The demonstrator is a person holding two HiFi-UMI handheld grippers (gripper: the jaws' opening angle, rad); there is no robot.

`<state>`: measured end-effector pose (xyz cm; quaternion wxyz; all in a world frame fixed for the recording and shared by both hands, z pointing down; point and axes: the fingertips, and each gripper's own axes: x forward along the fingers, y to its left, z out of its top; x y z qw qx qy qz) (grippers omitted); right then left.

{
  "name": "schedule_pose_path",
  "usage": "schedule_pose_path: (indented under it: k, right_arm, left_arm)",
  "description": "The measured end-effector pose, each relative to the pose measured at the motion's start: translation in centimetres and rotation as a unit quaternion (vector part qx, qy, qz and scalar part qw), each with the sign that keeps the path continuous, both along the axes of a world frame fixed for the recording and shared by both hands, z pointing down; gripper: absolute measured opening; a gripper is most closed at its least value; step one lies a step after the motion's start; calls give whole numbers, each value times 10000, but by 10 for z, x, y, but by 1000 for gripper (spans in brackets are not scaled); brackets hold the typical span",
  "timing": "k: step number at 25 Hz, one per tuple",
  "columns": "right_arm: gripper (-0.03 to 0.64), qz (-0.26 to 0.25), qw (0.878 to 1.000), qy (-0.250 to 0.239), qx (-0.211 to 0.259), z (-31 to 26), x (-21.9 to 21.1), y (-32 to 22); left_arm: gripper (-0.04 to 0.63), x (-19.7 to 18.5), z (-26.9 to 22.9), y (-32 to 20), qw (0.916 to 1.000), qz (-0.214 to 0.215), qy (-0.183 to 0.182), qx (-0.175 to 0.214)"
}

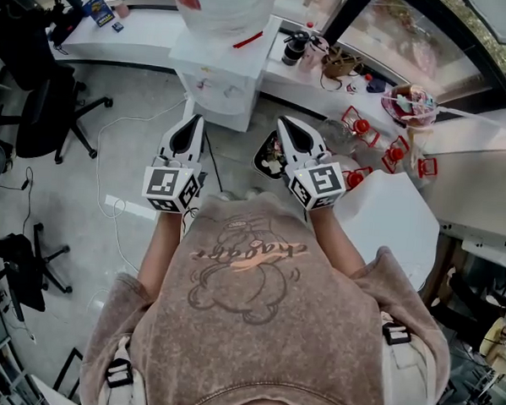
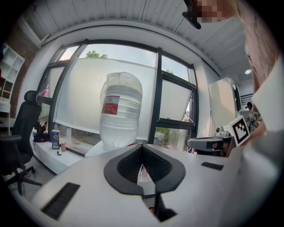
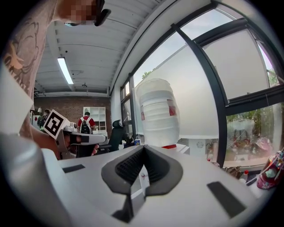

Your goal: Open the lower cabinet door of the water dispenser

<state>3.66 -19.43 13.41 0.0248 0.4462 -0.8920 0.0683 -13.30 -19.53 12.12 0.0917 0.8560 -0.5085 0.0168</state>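
Facing water dispenser [image 1: 222, 73]: left claw [image 1: 192, 123], right claw [image 1: 285, 124] pinched closed, empty; bottle [image 2: 120, 119] red label [image 2: 111, 105] unreadable.

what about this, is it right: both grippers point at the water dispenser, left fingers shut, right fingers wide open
No: the right gripper view shows the right gripper with fingers shut, not wide open. Both do point at the water dispenser, left gripper shut.

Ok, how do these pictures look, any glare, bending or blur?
Head view: even daylight, sharp. Left gripper view: heavy fisheye bending, black corners, bright window behind the water bottle. Right gripper view: same bending, indoor side darker than the window side, the right tool slightly soft up close.
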Motion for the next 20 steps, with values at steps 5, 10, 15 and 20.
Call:
schedule_pose_path:
  k: [5,10,15,20]
  right_arm:
    - [5,62,10000,-40,7,1,2,-4]
    - [5,100,9999,18,57,-1,2,-7]
    - [5,149,9999,16,37,0,4,-8]
    - [5,167,9999,12,36,-1,5,-6]
  left_arm:
    - [12,-1,-3,-1,10000,-51,-37,-4]
    - [12,-1,-2,-2,10000,-53,-62,-45]
    - [12,3,-4,-4,10000,-31,-57,-41]
    - [12,5,-4,-2,10000,-29,-56,-33]
